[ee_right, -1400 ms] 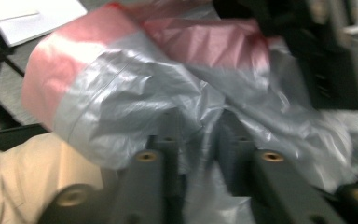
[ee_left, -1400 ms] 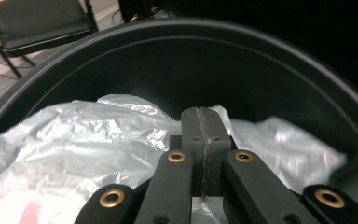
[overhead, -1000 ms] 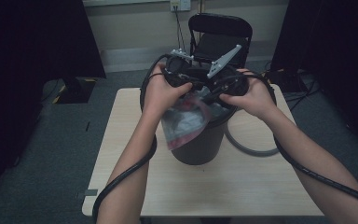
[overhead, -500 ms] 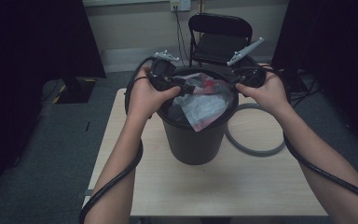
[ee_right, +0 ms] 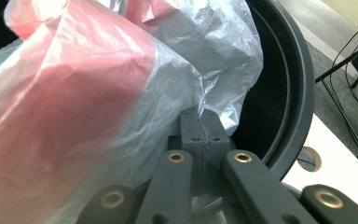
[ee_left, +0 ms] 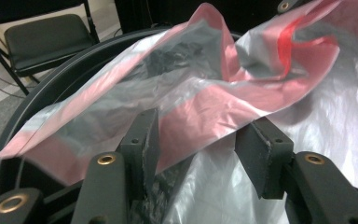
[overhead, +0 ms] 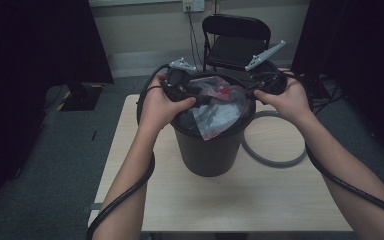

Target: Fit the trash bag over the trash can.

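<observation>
A: How much room is there around the bin [overhead: 211, 150]?

B: The black bin stands near the middle of the wooden table [overhead: 260, 200], with bare tabletop on the near side of it. A grey ring [overhead: 275, 161] lies flat on the table just beside the bin, on the right gripper's side, partly behind the bin. A black folding chair [overhead: 236, 42] stands beyond the bin, off the table's far edge.

A: And the hands?

B: Both forearms reach forward from the near edge to the bin's rim. The left gripper [overhead: 200, 99] is held over the rim on one side, the right gripper [overhead: 247, 90] over the rim opposite, and each grey plate points up and outward. A black cable [overhead: 130, 192] loops along the left forearm.

A: What are the jaws doing?

B: The left gripper [ee_left: 193, 140] has just been opening; its pads stand partly apart, with a fold of the plastic bag [ee_left: 200, 88] draped between them, not pinched. The right gripper [ee_right: 200, 122] has its pads pressed together on a crumpled edge of the plastic bag [ee_right: 121, 93].

A: Where is the bag, then?

B: The plastic bag [overhead: 215, 107], clear with red bands, lies across the bin's mouth between the two grippers. Part of it sags into the bin and part spills over the near rim. The inside of the bin [ee_right: 279, 93] beyond the bag looks dark, and what lies lower in it cannot be told.
</observation>
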### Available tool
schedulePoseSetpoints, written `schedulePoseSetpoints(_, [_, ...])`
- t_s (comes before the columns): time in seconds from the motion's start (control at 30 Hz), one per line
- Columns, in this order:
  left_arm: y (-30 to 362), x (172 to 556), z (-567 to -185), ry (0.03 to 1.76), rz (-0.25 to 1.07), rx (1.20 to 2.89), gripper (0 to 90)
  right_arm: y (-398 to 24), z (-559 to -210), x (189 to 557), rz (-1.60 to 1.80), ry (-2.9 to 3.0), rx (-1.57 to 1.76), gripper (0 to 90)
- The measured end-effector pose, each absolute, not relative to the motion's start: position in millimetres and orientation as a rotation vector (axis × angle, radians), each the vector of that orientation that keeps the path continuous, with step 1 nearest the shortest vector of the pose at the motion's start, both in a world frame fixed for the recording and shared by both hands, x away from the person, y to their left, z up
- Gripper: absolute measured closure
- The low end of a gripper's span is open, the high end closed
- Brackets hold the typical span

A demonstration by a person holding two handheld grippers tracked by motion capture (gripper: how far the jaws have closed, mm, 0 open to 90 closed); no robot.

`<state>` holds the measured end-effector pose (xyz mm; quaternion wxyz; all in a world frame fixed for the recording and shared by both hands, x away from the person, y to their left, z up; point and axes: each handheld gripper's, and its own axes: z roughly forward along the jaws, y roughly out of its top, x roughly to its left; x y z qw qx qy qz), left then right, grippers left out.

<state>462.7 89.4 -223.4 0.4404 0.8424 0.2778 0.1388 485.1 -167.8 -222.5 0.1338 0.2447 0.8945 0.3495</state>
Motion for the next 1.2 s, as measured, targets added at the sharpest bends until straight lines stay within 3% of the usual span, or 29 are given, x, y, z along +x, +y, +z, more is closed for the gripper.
schedulePoseSetpoints(0.07, [86.5, 463.3, -224.1, 0.686, 0.343, 2.097, 53.0, -166.9, -222.8, 484.7, 1.013, 2.595, 0.704, 90.0])
schedulePoseSetpoints(0.2, [83.5, 463.8, -225.3, 0.694, 0.315, 2.120, 71.0, -165.5, -223.1, 483.8, 1.010, 2.599, 0.691, 90.0])
schedulePoseSetpoints(0.3, [83.8, 464.3, -224.2, 0.704, 0.294, 2.139, 75.2, -165.1, -223.0, 483.4, 1.011, 2.606, 0.688, 90.0])
schedulePoseSetpoints(0.47, [84.4, 462.2, -221.7, 0.729, 0.276, 2.171, 90.0, -162.9, -223.4, 482.1, 1.015, 2.618, 0.666, 89.8])
schedulePoseSetpoints(1.0, [120.1, 458.1, -212.5, 0.778, 0.282, 2.105, 90.0, -183.3, -217.8, 483.0, 1.104, 2.608, 0.689, 90.0])
schedulePoseSetpoints(1.2, [113.2, 455.3, -214.4, 0.755, 0.297, 2.138, 89.5, -185.7, -216.5, 482.4, 1.086, 2.618, 0.673, 90.0])
